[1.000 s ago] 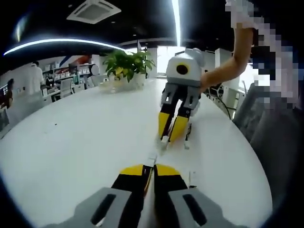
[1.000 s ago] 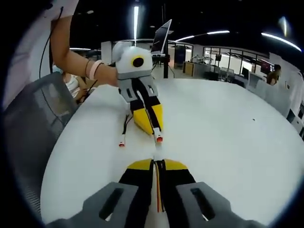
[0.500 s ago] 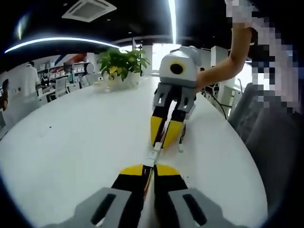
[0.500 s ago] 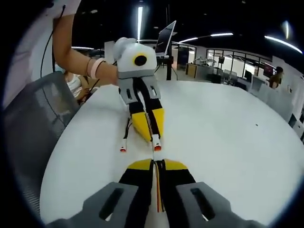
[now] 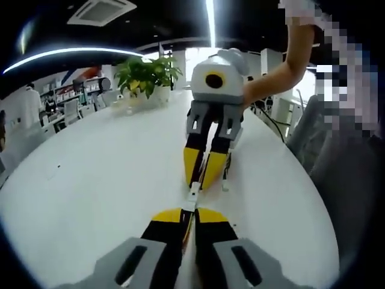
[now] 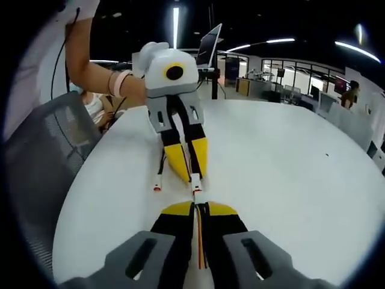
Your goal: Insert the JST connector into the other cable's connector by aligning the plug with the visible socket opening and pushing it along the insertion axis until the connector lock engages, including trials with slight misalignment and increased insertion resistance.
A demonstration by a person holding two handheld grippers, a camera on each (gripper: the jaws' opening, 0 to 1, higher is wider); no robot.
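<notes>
In the left gripper view my left gripper (image 5: 190,212) is shut on a white JST connector (image 5: 191,200) that sticks out past its yellow tips. The right gripper (image 5: 200,180) faces it tip to tip, and the two cable ends meet between them. In the right gripper view my right gripper (image 6: 199,207) is shut on a thin cable with red and yellow wires, its white connector (image 6: 196,191) poking forward. The left gripper (image 6: 194,176) comes down to it, and its white connector (image 6: 195,179) touches mine. Whether the lock has caught is hidden.
Both grippers work over a large white round table (image 5: 90,174). A loose cable end with a red connector (image 6: 156,187) lies beside the left gripper. A potted plant (image 5: 143,77) stands at the far side. A grey chair (image 6: 36,162) and a person's arm (image 6: 90,72) are close by.
The two grippers have closed the gap along the table. One second ago the connectors were apart; now they meet end to end.
</notes>
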